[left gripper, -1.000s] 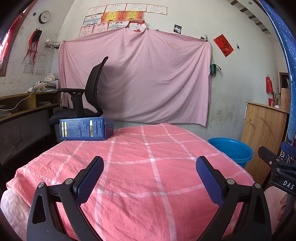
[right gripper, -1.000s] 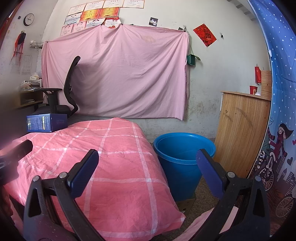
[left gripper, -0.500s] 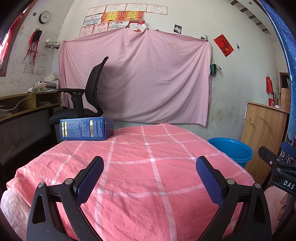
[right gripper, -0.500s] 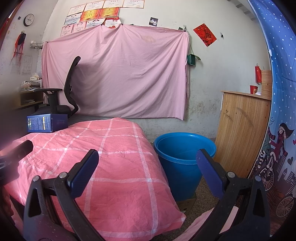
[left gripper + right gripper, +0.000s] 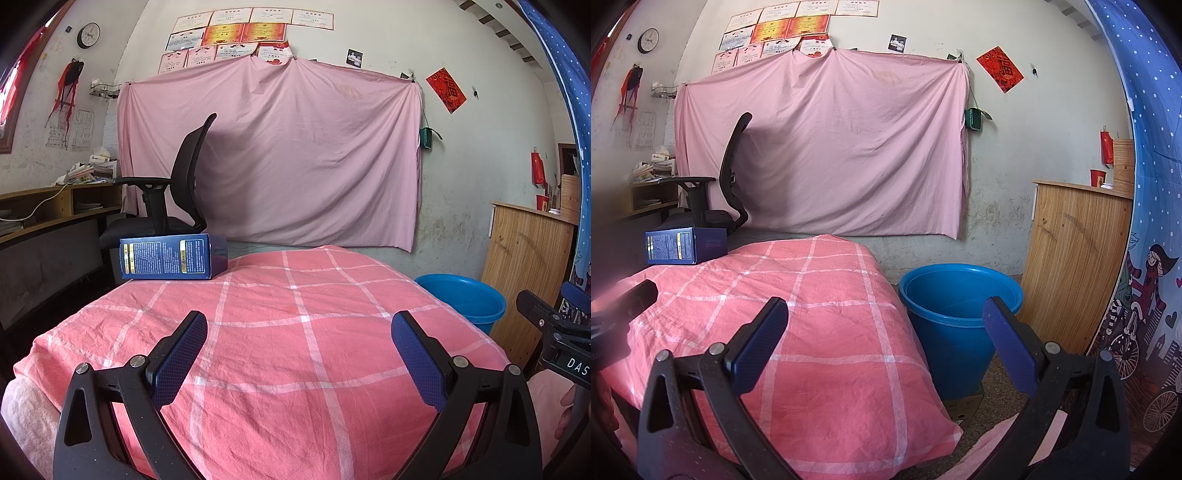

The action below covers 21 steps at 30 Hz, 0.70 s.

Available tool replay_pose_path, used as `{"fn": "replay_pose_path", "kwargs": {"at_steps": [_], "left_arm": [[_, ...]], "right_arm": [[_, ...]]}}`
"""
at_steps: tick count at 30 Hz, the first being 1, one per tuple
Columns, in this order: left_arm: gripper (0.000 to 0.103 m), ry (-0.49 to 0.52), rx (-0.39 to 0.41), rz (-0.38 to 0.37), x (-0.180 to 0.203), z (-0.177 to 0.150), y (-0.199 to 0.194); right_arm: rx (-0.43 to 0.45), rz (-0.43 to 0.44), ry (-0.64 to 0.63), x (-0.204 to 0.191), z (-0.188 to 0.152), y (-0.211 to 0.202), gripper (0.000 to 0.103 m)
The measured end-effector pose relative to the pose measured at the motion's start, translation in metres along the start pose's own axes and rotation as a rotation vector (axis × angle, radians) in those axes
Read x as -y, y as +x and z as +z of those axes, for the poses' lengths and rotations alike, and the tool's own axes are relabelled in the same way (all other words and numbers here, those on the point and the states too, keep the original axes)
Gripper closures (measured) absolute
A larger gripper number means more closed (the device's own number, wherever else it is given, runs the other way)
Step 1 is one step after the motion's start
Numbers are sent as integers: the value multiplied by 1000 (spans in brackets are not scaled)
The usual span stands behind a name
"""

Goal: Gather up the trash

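Observation:
A dark blue cardboard box [image 5: 171, 257] lies on its side at the far left corner of a table covered with a pink checked cloth [image 5: 295, 332]. It also shows in the right wrist view [image 5: 685, 245]. A blue plastic bucket [image 5: 958, 321] stands on the floor to the right of the table and shows in the left wrist view [image 5: 465, 301] too. My left gripper [image 5: 299, 325] is open and empty over the near part of the table. My right gripper [image 5: 884, 312] is open and empty at the table's right edge, near the bucket.
A black office chair [image 5: 173, 199] stands behind the box. A wooden cabinet [image 5: 1078, 269] stands right of the bucket. A desk with shelves [image 5: 48, 210] runs along the left wall. A pink sheet [image 5: 273, 155] hangs on the back wall.

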<state>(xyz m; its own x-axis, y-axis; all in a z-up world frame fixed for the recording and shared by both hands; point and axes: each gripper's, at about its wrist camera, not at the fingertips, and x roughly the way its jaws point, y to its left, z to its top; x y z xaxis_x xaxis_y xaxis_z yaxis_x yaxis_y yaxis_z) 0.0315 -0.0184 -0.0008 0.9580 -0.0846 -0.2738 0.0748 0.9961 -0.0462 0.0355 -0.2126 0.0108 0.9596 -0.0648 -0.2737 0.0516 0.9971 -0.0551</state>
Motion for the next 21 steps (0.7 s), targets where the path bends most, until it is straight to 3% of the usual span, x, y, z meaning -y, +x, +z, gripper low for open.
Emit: {"fn": "replay_pose_path", "kwargs": {"at_steps": [21], "left_arm": [[5,2,0,0,-1,0,0]], "right_arm": [[-1,3,3,-5,-1,0,0]]}}
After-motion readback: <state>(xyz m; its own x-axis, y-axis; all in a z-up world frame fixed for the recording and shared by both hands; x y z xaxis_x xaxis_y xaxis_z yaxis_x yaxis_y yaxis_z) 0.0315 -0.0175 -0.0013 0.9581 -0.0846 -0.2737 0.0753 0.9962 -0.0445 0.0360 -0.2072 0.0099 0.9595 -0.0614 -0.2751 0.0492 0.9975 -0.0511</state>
